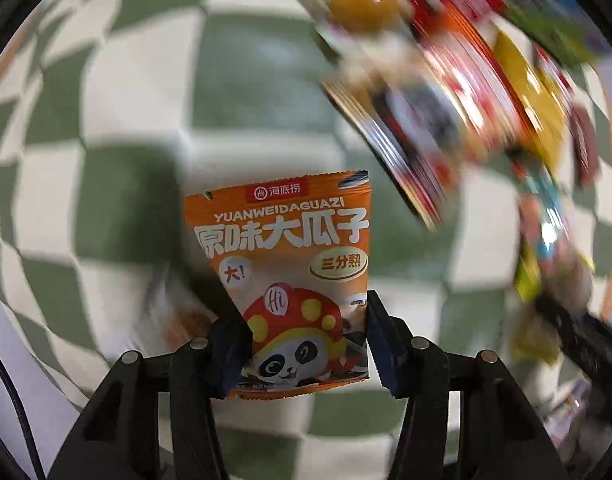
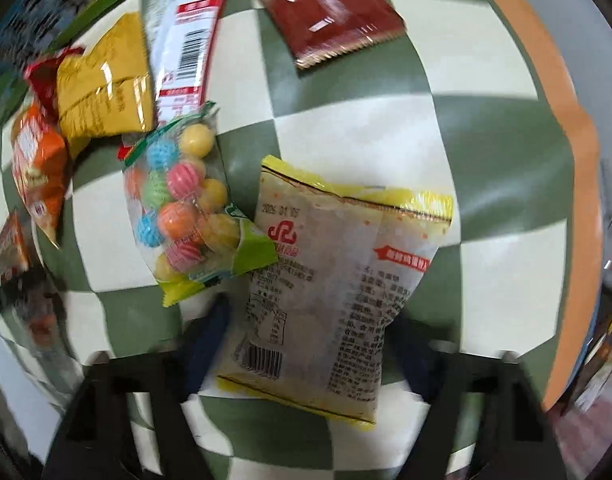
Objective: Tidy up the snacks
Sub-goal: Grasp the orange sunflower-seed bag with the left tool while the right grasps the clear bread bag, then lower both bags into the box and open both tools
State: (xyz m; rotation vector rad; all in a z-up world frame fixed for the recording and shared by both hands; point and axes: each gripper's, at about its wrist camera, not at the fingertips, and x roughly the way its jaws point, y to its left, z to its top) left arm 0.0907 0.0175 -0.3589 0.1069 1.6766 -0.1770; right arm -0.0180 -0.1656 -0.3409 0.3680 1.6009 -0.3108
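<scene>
An orange seed packet (image 1: 294, 264) with a panda in a red cap hangs upright in the left wrist view. My left gripper (image 1: 308, 340) is shut on its lower half, one pad on each side edge, above the green-and-white checked cloth (image 1: 126, 100). In the right wrist view a pale packet with yellow ends (image 2: 326, 280) lies back side up on the cloth. My right gripper (image 2: 314, 340) straddles its near half, and the blurred fingers (image 2: 210, 340) press in on both long edges.
A clear bag of coloured candy balls (image 2: 186, 200) touches the pale packet's left edge. Yellow (image 2: 106, 80), white-and-red (image 2: 186, 28), orange (image 2: 38, 164) and dark red (image 2: 326, 12) packets lie beyond. A blurred snack pile (image 1: 446, 80) fills the left view's upper right. The table's orange edge (image 2: 578, 160) runs along the right.
</scene>
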